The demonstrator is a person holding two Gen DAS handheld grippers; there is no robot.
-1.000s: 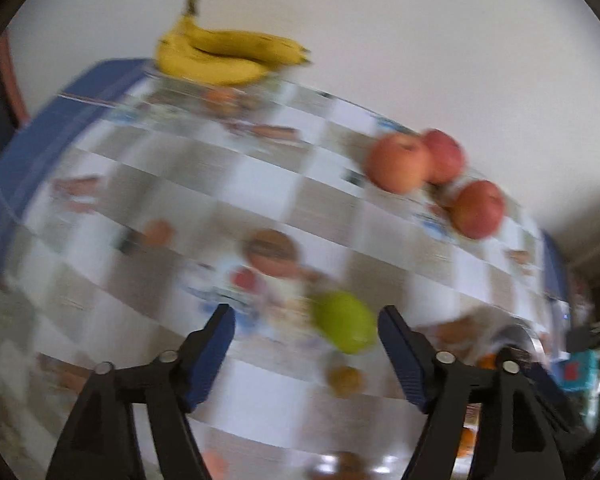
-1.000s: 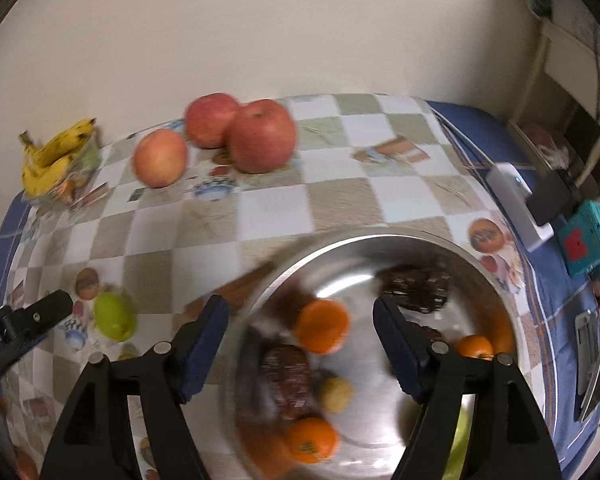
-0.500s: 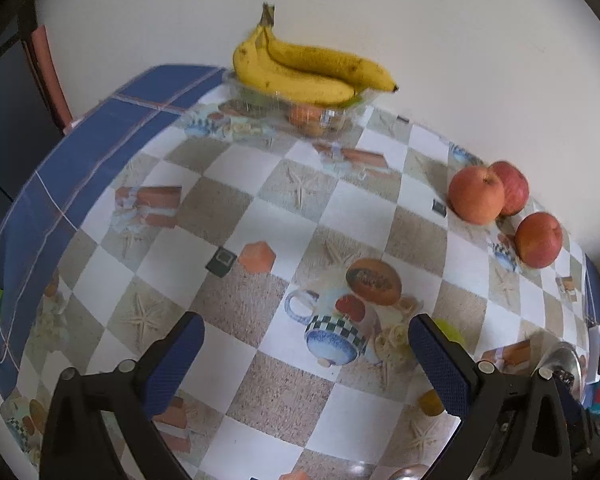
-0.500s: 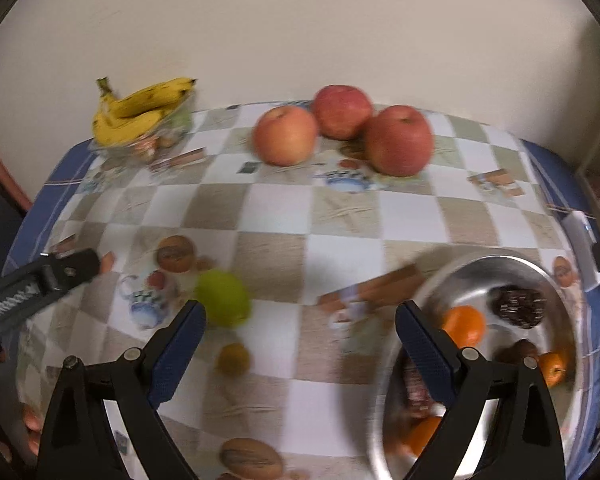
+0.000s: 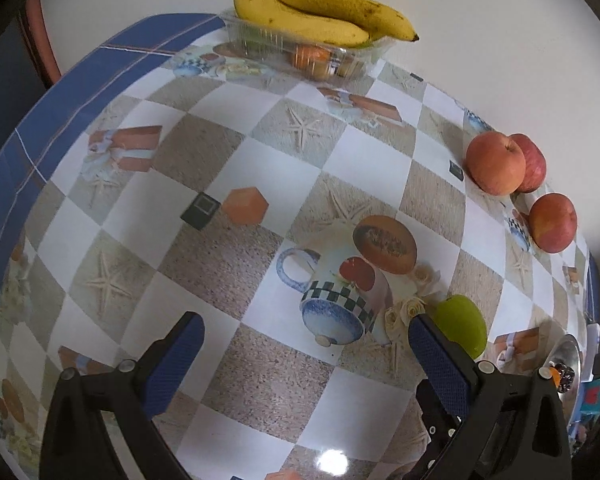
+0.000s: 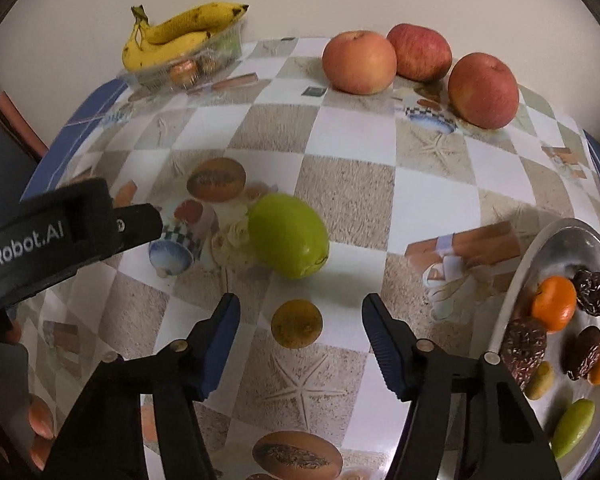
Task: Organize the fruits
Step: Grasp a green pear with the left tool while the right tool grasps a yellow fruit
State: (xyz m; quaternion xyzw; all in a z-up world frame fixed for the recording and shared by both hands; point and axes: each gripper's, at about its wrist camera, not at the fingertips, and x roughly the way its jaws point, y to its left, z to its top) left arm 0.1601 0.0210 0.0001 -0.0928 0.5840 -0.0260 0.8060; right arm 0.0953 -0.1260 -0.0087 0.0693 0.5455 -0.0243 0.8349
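My right gripper [image 6: 300, 340] points down at the table and its jaws are closing. A small yellow-brown round fruit [image 6: 297, 323] lies between the blue pads, with a gap on each side. A green fruit [image 6: 288, 236] sits just beyond it. My left gripper [image 5: 308, 360] stands wide open over bare tablecloth, holding nothing; the green fruit [image 5: 462, 328] lies just past its right finger [image 5: 440, 360]. Three red apples [image 6: 416, 64] rest by the wall. A steel bowl [image 6: 540, 248] at the right holds oranges, dark fruits and green ones.
Bananas [image 6: 176, 34] lie on a clear plastic tray [image 5: 300, 52] at the back left by the wall. The checked tablecloth [image 5: 260, 168] carries printed cups and fruit. Its blue border [image 5: 80, 80] marks the left edge. The left gripper's arm [image 6: 60, 236] reaches in from the left.
The right gripper swung left from above the bowl to over the small fruit; its jaws widened, then narrowed. The left gripper opened wider and shifted left off the green fruit.
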